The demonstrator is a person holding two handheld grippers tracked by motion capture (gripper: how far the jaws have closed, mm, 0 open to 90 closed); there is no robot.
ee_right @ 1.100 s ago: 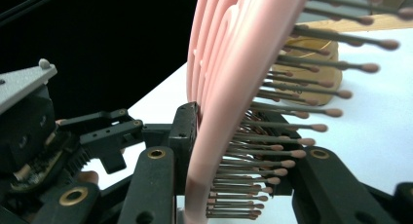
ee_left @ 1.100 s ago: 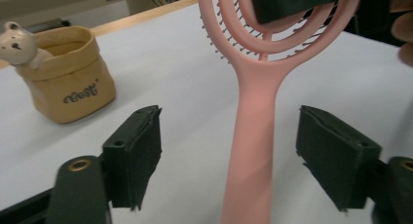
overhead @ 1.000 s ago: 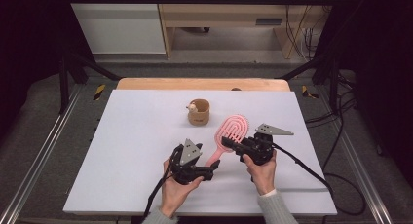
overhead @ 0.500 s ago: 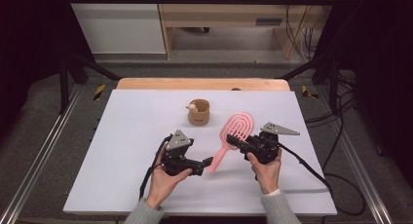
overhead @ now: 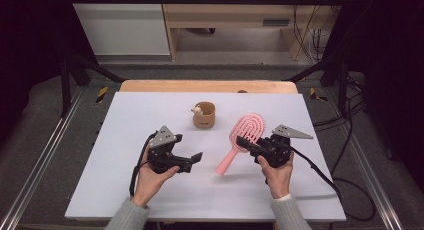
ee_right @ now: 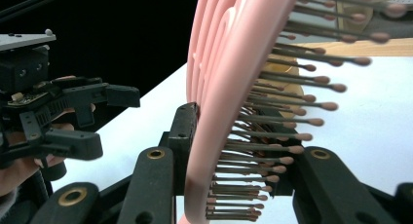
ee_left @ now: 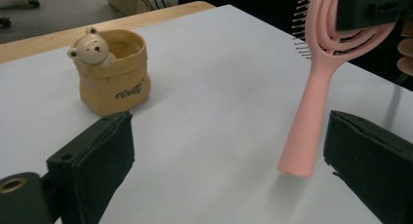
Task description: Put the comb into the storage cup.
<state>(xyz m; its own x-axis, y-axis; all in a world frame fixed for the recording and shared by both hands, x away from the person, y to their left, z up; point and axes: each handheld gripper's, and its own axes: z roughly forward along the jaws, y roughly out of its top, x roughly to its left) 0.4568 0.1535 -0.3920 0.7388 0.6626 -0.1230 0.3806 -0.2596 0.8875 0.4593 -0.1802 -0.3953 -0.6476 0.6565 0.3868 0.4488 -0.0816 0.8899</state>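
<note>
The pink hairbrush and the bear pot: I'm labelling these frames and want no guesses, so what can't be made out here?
- Pink hairbrush: in the right gripper view, the top of its head is cut off by the frame edge, and its handle by the bottom edge.
- Bear pot: its inside is hidden by its own wall in the left gripper view; its lettering is too small in the high view.
- Right tool: its pads are masked by the bristles.

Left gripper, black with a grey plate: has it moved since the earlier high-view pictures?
Yes. The left gripper has drawn leftward off the pink hairbrush, away from the tan bear pouch; its jaws have just been opening, nothing between them.
</note>
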